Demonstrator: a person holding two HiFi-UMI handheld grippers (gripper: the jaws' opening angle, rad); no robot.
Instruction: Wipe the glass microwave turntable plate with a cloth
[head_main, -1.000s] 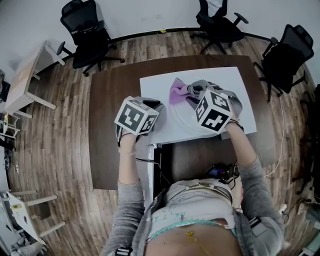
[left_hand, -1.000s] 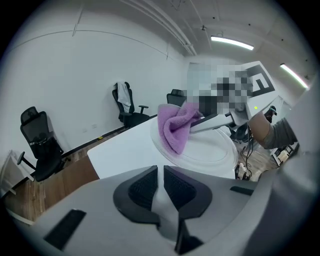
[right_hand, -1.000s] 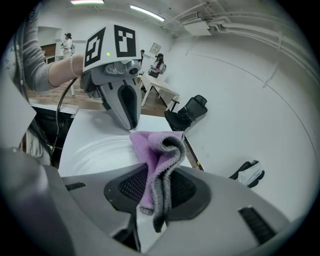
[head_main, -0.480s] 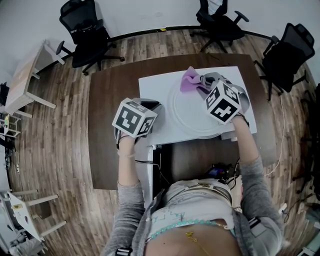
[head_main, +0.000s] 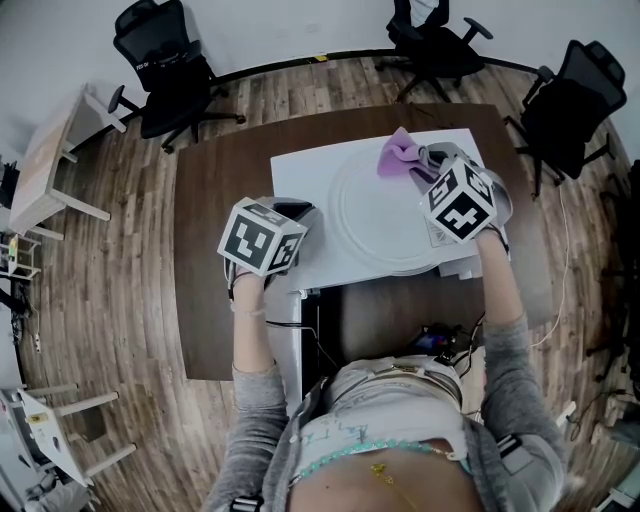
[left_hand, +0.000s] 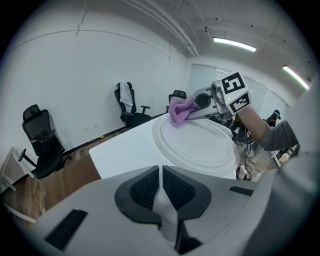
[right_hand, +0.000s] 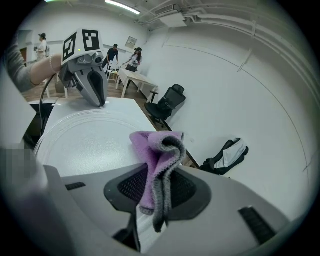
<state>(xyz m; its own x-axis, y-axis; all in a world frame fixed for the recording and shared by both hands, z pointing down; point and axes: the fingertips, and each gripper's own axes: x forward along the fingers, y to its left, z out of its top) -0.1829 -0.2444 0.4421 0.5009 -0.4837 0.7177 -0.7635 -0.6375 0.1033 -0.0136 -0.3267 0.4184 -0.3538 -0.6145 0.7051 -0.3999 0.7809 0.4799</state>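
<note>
Right gripper (head_main: 424, 160) clamps the purple cloth (head_main: 400, 154) at the glass plate's (head_main: 375, 215) far rim for wiping, while the left gripper (head_main: 296, 211), jaws closing empty, waits beside it, probably to steady it.

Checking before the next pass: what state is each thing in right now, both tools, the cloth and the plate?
left tool: jaws closing, slim gap left, nothing between them.
right tool: shut on the cloth.
cloth: bunched, pinched in the right tool, at the glass plate's far rim.
glass plate: lying flat on the white board.
</note>
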